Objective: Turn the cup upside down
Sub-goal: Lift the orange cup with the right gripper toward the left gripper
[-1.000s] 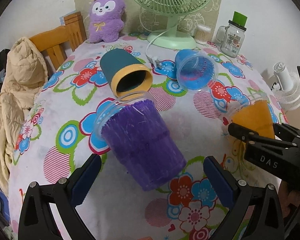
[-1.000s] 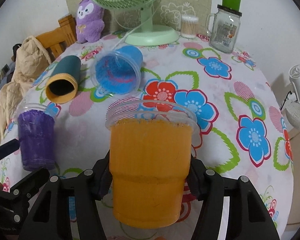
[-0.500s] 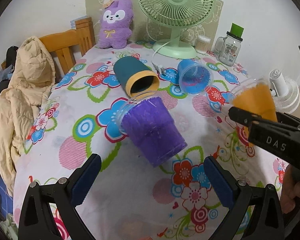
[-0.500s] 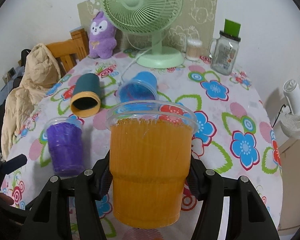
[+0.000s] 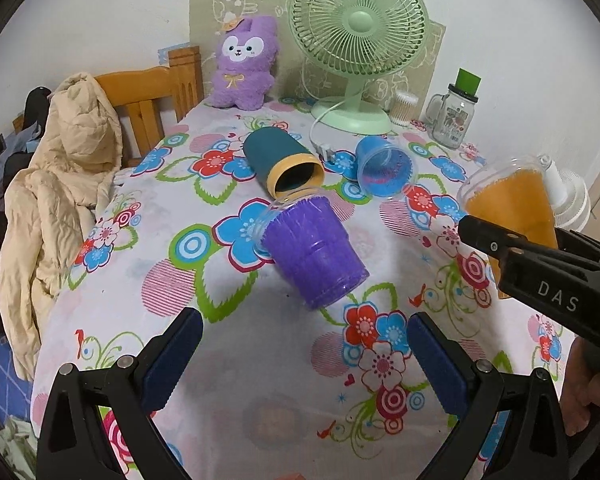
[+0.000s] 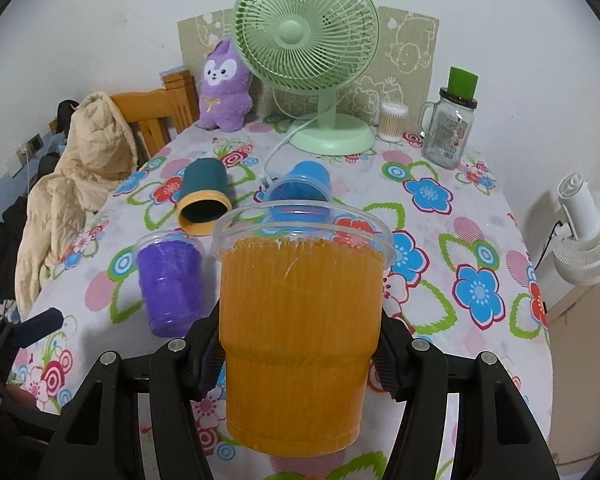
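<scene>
- Gripping the ribbed orange plastic cup [image 6: 300,344], the right gripper [image 6: 300,364] has been raised off the floral tablecloth [image 6: 452,304]; inversion is judged next.
- Near the purple ribbed plastic cup [image 5: 312,252], the left gripper [image 5: 300,360] is held spread and empty.

We cannot read the glass jar's [image 6: 448,136] label, and the orange cup [image 6: 300,340] hides part of the blue cup's [image 6: 300,190] mouth from us
</scene>
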`<action>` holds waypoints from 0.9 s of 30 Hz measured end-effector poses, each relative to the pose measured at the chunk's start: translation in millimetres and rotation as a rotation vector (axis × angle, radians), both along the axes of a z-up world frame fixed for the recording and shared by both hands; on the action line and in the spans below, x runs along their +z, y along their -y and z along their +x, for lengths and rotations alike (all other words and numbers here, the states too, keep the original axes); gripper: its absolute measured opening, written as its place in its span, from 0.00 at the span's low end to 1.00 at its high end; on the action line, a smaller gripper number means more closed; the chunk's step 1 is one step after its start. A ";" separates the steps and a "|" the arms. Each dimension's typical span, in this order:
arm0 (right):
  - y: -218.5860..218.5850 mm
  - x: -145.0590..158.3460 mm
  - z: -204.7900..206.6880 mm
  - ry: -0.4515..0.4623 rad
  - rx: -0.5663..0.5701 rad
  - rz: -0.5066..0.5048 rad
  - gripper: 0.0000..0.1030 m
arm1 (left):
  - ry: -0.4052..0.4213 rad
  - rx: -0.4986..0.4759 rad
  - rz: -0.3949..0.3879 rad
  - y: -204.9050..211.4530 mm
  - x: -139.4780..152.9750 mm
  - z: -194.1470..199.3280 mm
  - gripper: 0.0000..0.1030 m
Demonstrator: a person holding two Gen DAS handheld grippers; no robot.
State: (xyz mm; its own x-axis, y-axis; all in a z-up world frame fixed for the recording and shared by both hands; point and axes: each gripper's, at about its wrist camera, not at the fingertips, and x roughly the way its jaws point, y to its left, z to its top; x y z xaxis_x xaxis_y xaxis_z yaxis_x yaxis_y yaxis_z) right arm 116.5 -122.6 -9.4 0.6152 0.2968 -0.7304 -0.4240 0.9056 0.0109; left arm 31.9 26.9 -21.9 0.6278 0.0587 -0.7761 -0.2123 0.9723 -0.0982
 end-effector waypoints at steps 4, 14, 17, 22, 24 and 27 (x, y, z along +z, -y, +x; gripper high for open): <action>0.5 3.4 -11.0 0.008 -0.002 0.004 0.63 | 0.007 -0.005 -0.010 2.6 2.1 -5.7 1.00; 1.7 -5.6 -28.3 -0.025 -0.023 0.023 0.63 | -0.001 0.005 -0.028 0.4 -2.0 -21.0 1.00; -0.2 -12.8 -35.1 -0.034 -0.025 0.014 0.63 | -0.005 0.015 -0.035 -2.2 -4.9 -27.1 1.00; 1.0 -28.9 -41.5 -0.069 -0.034 0.003 0.63 | -0.028 0.016 -0.037 -1.6 -15.4 -35.1 1.00; 2.2 -34.1 -43.3 -0.081 -0.043 0.004 0.63 | -0.040 0.015 -0.041 -1.1 -21.1 -38.0 1.00; 3.6 -42.6 -45.4 -0.095 -0.054 -0.006 0.63 | -0.053 0.018 -0.049 -1.6 -26.4 -40.3 1.00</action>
State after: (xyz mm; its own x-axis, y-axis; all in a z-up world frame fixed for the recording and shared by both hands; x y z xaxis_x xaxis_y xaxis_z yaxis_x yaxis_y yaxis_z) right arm 71.2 -126.2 -51.9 0.5577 0.2606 -0.7881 -0.3721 0.9272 0.0433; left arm -8.4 28.6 -48.3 0.5854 0.0305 -0.8102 -0.2355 0.9626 -0.1339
